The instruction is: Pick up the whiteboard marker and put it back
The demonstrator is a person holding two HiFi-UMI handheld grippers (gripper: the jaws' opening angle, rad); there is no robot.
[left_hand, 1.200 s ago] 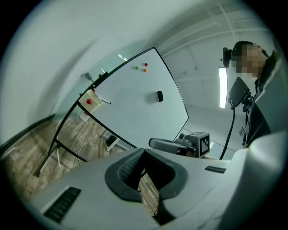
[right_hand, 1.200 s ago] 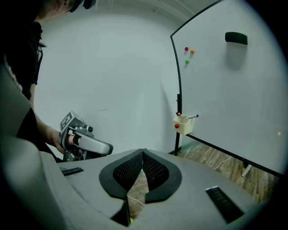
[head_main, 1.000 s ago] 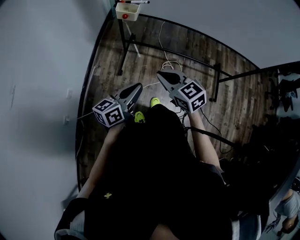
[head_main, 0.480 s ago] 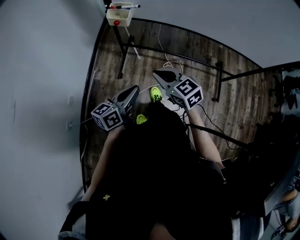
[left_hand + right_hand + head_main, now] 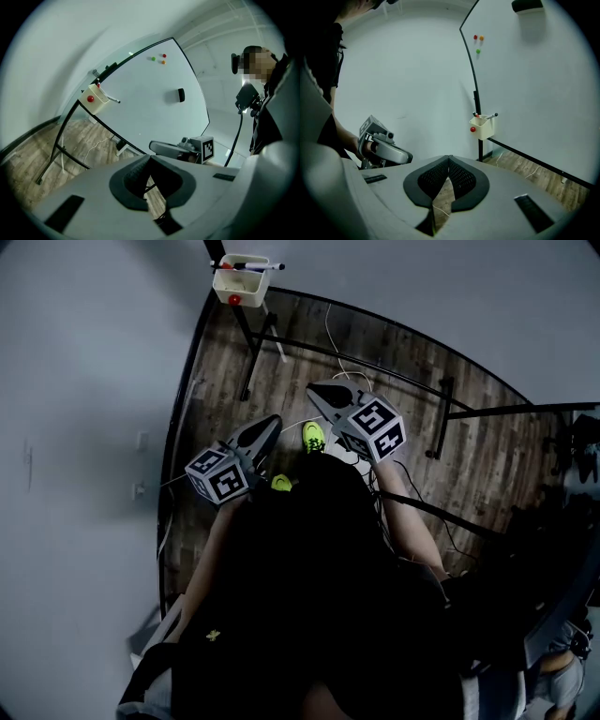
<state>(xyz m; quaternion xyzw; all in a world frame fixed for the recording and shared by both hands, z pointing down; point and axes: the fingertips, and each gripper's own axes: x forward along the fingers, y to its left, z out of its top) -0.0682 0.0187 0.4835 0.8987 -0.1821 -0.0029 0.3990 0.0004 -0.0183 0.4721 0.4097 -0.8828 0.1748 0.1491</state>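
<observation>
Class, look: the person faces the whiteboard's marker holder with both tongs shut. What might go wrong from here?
1. The whiteboard marker lies across the holder, one end sticking out; a nudge could knock it off.
2. The left tongs and right tongs are shut and empty; unless opened in time, they may push the marker, not grip it.
3. A white cable lies on the floor ahead of the feet: a possible trip.

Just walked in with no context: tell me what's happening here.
A person faces a whiteboard, holding a gripper in each hand. The left gripper and right gripper are both shut and empty, short of the board. The marker lies across a small holder on the whiteboard's frame, untouched.
</observation>
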